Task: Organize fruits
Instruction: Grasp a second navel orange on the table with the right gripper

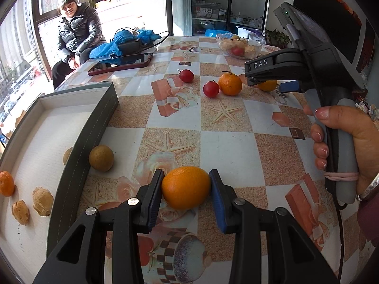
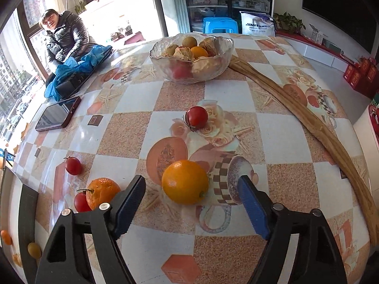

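The table [image 1: 227,139] has a checked cloth. Low in the middle, the left gripper [image 1: 186,187] squeezes an orange [image 1: 186,188]. The right gripper [image 2: 189,203] is spread around another orange [image 2: 185,181], not touching.

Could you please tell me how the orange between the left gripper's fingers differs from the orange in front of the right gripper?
The left orange is pressed between the left gripper fingers; the right orange lies free, with gaps to both fingers of the right gripper. The left orange sits by the tray; the right orange lies nearer the glass bowl. Both are round, orange and on the table.
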{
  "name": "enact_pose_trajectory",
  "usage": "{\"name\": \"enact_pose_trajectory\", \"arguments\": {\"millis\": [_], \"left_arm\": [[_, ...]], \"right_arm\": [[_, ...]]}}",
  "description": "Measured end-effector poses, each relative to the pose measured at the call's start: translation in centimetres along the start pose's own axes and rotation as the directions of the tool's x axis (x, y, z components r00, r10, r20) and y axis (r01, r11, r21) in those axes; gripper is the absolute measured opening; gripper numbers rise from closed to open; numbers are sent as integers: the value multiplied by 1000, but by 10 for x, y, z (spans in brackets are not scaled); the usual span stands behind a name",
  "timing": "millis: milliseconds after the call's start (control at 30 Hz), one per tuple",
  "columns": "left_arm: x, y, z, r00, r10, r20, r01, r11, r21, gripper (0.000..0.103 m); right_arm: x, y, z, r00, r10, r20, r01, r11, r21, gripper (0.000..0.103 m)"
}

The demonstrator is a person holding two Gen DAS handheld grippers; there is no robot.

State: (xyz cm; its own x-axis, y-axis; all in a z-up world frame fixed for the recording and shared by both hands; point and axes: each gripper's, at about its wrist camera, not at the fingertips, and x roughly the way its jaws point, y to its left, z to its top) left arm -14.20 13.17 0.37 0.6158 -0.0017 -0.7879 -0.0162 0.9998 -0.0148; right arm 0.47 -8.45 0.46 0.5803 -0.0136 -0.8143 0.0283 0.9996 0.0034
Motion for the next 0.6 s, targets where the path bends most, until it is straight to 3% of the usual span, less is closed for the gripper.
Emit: {"name": "enact_pose_trajectory", "arguments": {"millis": [100, 333, 600], "left_arm": [[0, 0, 0, 1000, 3, 0, -3, 1000, 2, 42], [-2, 1, 0, 1000, 0, 1, 0, 1000, -1, 42], [-20, -3, -24, 1000, 22, 19, -22, 1000, 14, 42]], "right_arm": [[1, 5, 2, 1000, -3, 13, 4, 999, -36, 38], [-22, -13, -27, 999, 43, 18, -43, 999, -9, 38], [-85, -32, -121, 998, 59, 35, -57, 997, -58, 38]]}}
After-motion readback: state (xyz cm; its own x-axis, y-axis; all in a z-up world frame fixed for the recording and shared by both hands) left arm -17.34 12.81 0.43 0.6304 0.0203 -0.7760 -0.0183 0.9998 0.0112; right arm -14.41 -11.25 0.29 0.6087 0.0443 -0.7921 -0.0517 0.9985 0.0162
